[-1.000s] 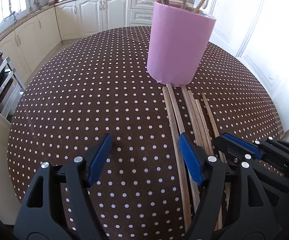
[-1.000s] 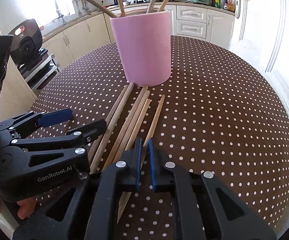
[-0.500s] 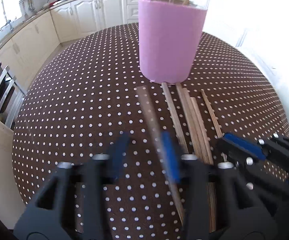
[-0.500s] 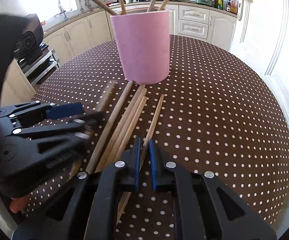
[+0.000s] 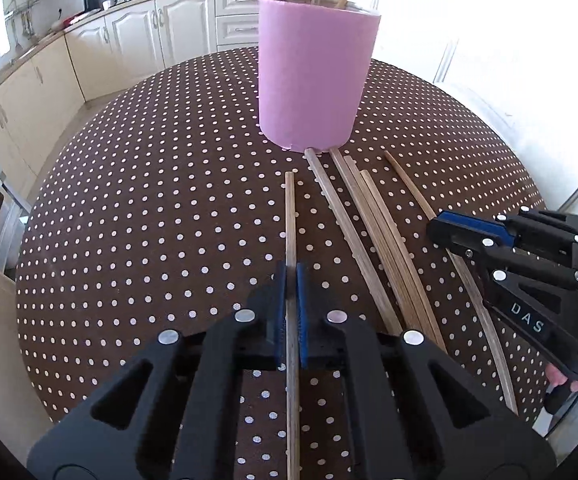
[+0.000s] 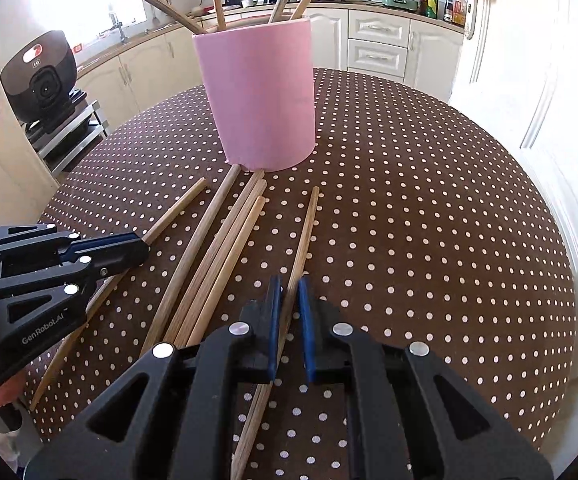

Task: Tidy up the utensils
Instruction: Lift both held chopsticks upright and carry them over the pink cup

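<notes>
Nearest in the left wrist view, the black left gripper (image 5: 290, 280) with blue pads is seen pinching a slim, light wooden chopstick (image 5: 289, 216); the jaws are pressed together on the stick, which runs straight ahead between them and appears set apart from the others. In the right wrist view, the matching right gripper (image 6: 289, 294) is likewise closed on the rightmost wooden chopstick (image 6: 304, 236), its pads drawn in against the shaft. Between the two held sticks, a loose bundle of four similar wooden chopsticks (image 6: 225, 248) is laid side by side on the round table covered in a brown, white-dotted cloth (image 6: 429, 248), their far tips close to the holder. Farther on, a pink cylindrical holder (image 5: 315, 76) is stood upright, with several sticks already leaning inside it. Cream kitchen cabinets (image 5: 157, 36) are seen behind.

The step in hand is judged to be the pick-up: one stick is secured in each gripper, but neither has been carried to the holder yet. The next move calls for each stick to be lifted, tipped towards upright and lowered through the rim, without the leaning sticks being struck.
</notes>
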{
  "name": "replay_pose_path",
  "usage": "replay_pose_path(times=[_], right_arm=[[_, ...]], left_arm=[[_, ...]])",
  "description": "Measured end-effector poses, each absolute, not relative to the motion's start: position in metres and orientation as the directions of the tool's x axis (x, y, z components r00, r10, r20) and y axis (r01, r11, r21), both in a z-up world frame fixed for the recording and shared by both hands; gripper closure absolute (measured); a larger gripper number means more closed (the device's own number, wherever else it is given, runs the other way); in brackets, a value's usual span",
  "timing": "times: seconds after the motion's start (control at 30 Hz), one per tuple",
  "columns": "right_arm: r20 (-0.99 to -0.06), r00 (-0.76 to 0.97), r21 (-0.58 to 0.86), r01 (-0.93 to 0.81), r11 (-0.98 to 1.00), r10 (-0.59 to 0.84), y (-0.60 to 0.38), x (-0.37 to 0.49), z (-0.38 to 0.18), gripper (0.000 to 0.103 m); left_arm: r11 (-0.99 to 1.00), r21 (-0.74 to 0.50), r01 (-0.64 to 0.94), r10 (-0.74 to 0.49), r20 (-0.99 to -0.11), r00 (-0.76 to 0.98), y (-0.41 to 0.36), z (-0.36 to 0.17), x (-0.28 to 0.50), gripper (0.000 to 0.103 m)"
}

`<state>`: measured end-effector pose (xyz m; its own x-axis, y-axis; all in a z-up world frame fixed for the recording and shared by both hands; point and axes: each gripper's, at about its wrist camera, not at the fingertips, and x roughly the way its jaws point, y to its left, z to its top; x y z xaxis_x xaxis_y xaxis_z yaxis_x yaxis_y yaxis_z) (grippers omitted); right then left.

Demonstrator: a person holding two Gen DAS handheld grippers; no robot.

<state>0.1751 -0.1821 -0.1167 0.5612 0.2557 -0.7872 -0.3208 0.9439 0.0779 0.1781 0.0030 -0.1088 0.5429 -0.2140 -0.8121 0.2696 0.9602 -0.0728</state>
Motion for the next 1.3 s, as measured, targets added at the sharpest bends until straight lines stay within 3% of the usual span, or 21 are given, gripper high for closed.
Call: replay_pose_path(times=[0.27,0.47,0.63,1.3], right_arm=[[-0.788,0.561,0.084,-0.308,0.948,0.252,-0.182,0.177,-0.116,0.097],[-0.782,0.572,0.103,-0.27,0.957,0.246,-0.188,0.177,-0.114,0.098],[-0.775,0.588,0.133,-0.204,0.97,0.23,-0.201,0.179,-0.112,0.098],[-0.521,0.802,0.247,-0.186,0.951,0.292,-0.239,0.159,-0.031,0.098]], left_arm=[[0.972,-0.021,0.235,-0.149,-0.827,0.542,-0.004,-0.11,0.191,0.093],[0.993,0.019,0.118,-0.056,-0.798,0.6,-0.003,-0.112,0.193,0.097],[0.992,-0.041,0.12,-0.108,-0.763,0.637,0.01,-0.106,0.189,0.097],[0.982,-0.118,0.148,-0.19,-0.567,0.802,0.022,-0.033,0.177,0.097]])
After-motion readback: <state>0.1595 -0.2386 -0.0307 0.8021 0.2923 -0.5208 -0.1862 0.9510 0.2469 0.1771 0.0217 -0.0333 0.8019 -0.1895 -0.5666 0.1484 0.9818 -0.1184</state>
